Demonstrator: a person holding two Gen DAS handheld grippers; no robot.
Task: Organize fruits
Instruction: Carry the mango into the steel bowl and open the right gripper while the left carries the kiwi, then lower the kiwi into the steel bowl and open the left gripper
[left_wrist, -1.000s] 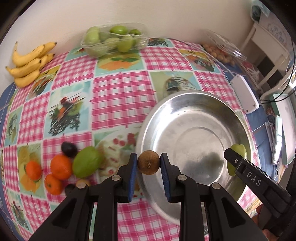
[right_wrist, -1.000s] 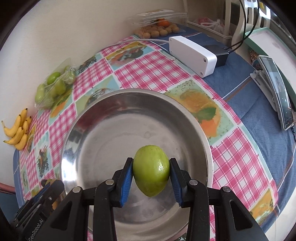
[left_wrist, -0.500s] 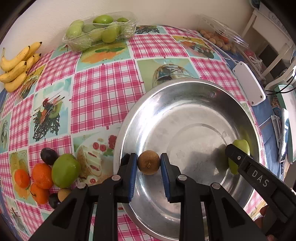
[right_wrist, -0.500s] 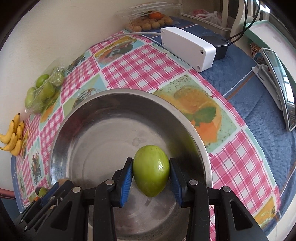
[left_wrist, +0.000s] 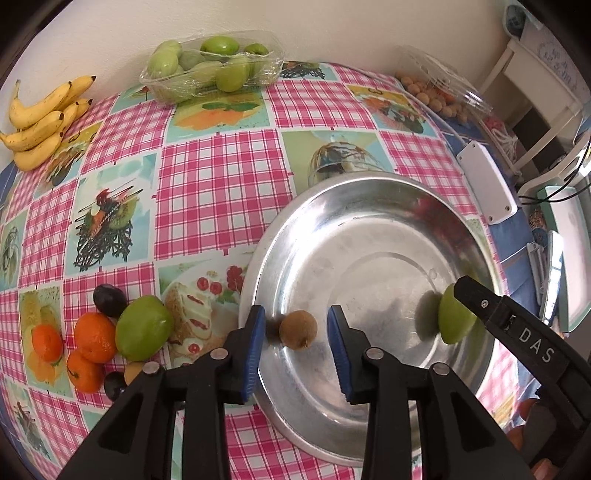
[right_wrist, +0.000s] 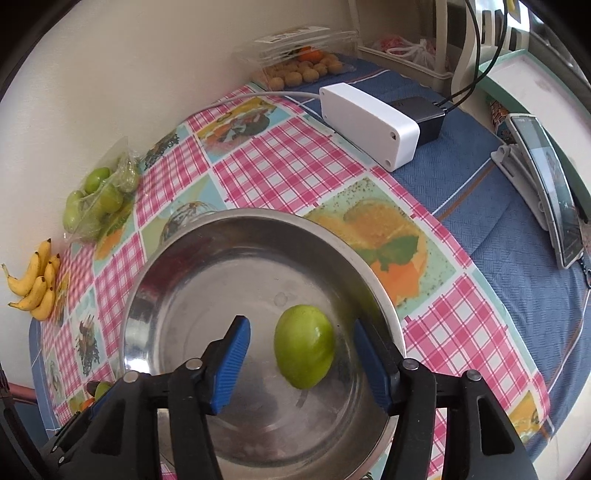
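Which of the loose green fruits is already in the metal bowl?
The large green fruit between the open right tongs, lying in the shiny metal bowl. The other loose green fruit sits outside on the checked tablecloth beside the oranges.

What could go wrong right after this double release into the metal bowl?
1. The kiwi lies near the metal bowl rim, between the open left gripper pads; pulling back could knock it out.
2. The green fruit sits on the sloping wall by the right gripper, whose jaws just opened; it may roll.
3. Both grippers crowd one bowl and could collide.
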